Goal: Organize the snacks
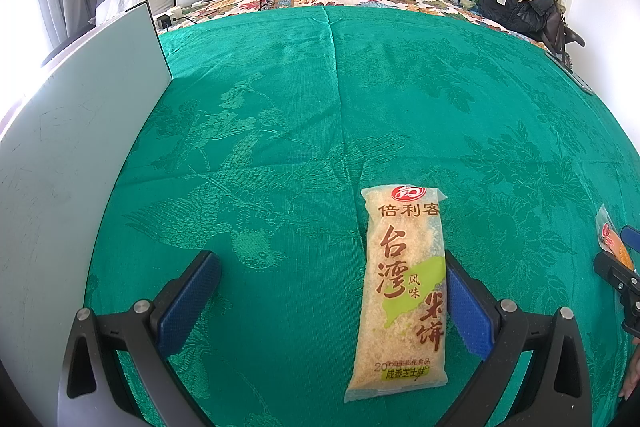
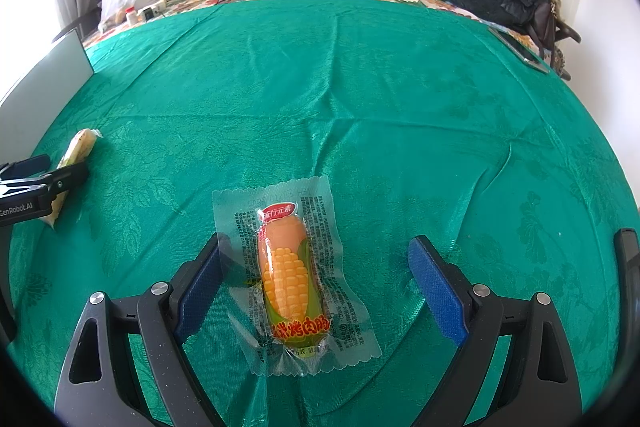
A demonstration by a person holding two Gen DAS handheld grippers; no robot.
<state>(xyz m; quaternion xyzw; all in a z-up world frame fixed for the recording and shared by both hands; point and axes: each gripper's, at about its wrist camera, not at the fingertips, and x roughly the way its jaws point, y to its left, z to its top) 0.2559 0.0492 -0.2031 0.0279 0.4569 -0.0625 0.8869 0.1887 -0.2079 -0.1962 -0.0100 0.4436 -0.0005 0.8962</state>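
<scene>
Hovering over the green bedspread (image 1: 280, 99), my left gripper (image 1: 332, 303) gapes around the rice cracker packet (image 1: 404, 291); my right gripper (image 2: 316, 283) gapes around the corn sausage packet (image 2: 290, 283).

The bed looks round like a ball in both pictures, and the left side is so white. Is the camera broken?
No: in both wrist views a fisheye lens bends the green bedspread and darkens the corners. In the left wrist view, window light washes out the left edge and glares off the white board. The rice cracker packet and corn sausage packet stay sharp.
</scene>
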